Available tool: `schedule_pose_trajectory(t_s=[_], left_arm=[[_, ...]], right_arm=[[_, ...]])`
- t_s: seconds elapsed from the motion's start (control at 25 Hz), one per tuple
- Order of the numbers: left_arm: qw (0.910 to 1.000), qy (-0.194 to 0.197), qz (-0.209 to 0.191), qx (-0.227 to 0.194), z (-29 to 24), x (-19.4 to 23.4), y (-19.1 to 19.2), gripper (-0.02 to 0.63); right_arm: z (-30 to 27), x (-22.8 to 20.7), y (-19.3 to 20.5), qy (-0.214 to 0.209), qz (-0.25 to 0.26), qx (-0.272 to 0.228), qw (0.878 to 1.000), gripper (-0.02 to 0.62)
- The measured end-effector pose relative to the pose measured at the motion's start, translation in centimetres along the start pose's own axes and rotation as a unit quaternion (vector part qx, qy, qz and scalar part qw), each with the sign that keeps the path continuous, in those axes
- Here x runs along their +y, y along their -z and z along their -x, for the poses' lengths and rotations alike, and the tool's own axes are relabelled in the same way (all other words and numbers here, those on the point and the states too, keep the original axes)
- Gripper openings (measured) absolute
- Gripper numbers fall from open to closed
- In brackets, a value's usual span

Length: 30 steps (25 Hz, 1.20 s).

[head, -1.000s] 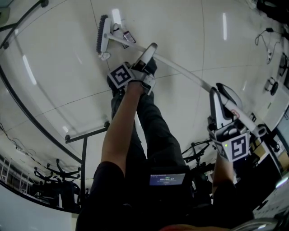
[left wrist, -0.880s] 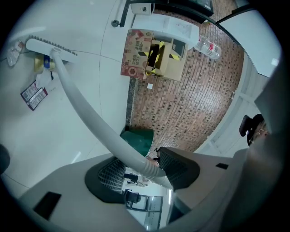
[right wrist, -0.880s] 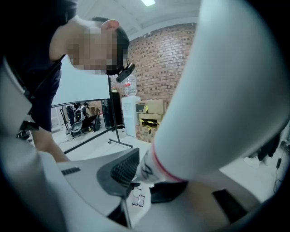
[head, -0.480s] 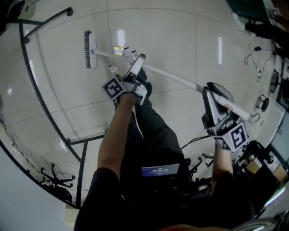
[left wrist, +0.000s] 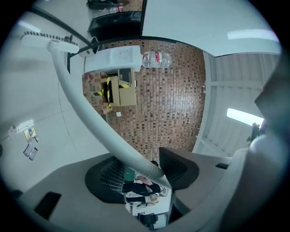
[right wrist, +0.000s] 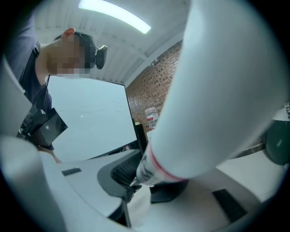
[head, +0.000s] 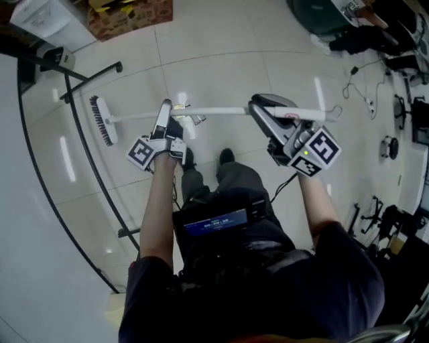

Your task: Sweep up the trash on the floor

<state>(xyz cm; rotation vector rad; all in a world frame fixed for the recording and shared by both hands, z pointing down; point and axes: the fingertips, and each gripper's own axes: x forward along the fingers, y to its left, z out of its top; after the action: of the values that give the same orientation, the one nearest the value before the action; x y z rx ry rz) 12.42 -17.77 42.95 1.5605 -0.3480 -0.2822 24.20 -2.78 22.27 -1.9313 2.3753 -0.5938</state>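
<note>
A white broom handle (head: 221,111) lies level across the head view, and its brush head (head: 102,120) hangs at the left. My left gripper (head: 165,108) is shut on the handle near its middle. My right gripper (head: 260,108) is shut on the handle closer to its right end. In the left gripper view the handle (left wrist: 86,113) runs from the jaws up to the brush head (left wrist: 43,38). The right gripper view is filled by the handle (right wrist: 217,90), which bears a red ring. Small scraps of trash (head: 196,120) lie on the tiles below the handle, and the left gripper view shows the scraps (left wrist: 29,140) too.
A black curved metal rail (head: 67,161) sweeps down the left side. A cardboard box (head: 127,17) and a white dispenser (head: 40,17) stand at the back. Cables (head: 362,87) and dark gear lie at the right. The person's feet (head: 224,157) stand under the handle.
Both grippers have risen with the broom. The handle has swung from slanted to level across the view, and the brush head has moved left, away from the scraps.
</note>
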Motion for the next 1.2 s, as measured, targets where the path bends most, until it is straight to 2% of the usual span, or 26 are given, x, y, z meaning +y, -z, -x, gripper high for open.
schedule_pose_trajectory(t_s=[0.16, 0.36, 0.52, 0.68, 0.8, 0.92, 1.0, 1.12, 1.2], left_arm=[[0.9986, -0.002, -0.049, -0.018, 1.7, -4.4, -1.0, 0.222], [0.995, -0.002, -0.075, -0.065, 5.7, -7.1, 1.8, 0.224], [0.9928, -0.015, -0.082, -0.086, 7.6, -6.8, 4.5, 0.225], [0.9903, -0.026, -0.082, -0.109, 9.7, -6.7, 9.4, 0.225], [0.987, -0.042, -0.081, -0.132, 11.6, -6.1, 11.5, 0.227], [0.9851, -0.046, -0.07, -0.15, 13.1, -5.8, 12.3, 0.229], [0.9838, -0.047, -0.073, -0.157, 14.0, -5.5, 12.0, 0.229], [0.9813, -0.044, -0.086, -0.166, 15.0, -5.0, 11.2, 0.229], [0.9799, -0.044, -0.081, -0.177, 15.6, -4.3, 10.7, 0.227]], right_arm=[[1.0, 0.9, -2.5, -0.04, -0.015, -0.028, 0.999, 0.078], [4.6, 2.7, -2.3, -0.099, -0.006, -0.042, 0.994, 0.078], [6.9, 2.9, -1.5, -0.128, -0.004, -0.036, 0.991, 0.079], [11.0, 2.6, -0.4, -0.159, -0.007, -0.022, 0.987, 0.078], [12.2, 2.6, 0.3, -0.185, -0.012, -0.005, 0.983, 0.078], [11.8, 3.0, 0.6, -0.207, -0.025, 0.011, 0.978, 0.08], [11.3, 3.3, 1.0, -0.214, -0.051, 0.016, 0.975, 0.079], [10.1, 3.2, 2.3, -0.207, -0.07, 0.026, 0.976, 0.078], [8.9, 3.3, 3.1, -0.202, -0.07, 0.039, 0.976, 0.078]])
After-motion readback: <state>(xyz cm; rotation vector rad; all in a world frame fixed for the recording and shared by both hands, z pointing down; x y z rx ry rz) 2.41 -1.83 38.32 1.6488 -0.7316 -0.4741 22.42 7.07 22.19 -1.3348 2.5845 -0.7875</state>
